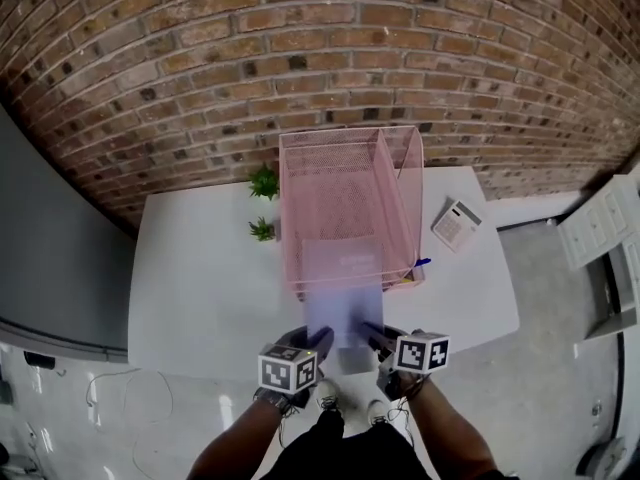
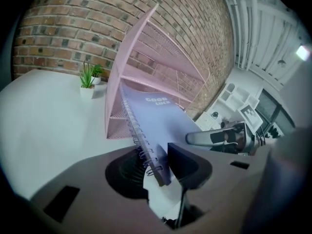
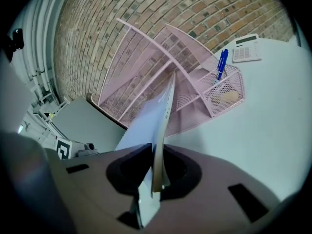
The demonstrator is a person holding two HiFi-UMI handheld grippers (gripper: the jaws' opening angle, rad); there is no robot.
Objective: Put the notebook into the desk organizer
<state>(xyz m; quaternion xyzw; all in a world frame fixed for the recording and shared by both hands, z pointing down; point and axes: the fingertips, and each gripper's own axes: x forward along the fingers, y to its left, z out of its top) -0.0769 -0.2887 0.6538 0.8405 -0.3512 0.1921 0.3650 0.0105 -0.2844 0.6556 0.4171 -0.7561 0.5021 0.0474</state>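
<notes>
Looks like a light, thin spiral notebook (image 1: 345, 308): bendy across the covers, stiffer along the wire. Hangs tilted over the table's (image 1: 200, 268) near edge, with its far end already poking into the pink mesh organizer (image 1: 340, 178) toward the far edge. Pinched hard on the plain side by the right gripper (image 1: 372, 336); merely straddled on the coil side by the left gripper (image 1: 318, 340), with slack jaws. Best grabbed flat on the near corners, never the coils, probably snaggy on mesh.

Grey left tool (image 1: 320, 340) and right tool (image 1: 370, 332) bear black-and-white marker cubes (image 1: 288, 368); black trousers (image 1: 350, 450), white shoes (image 1: 328, 398).
</notes>
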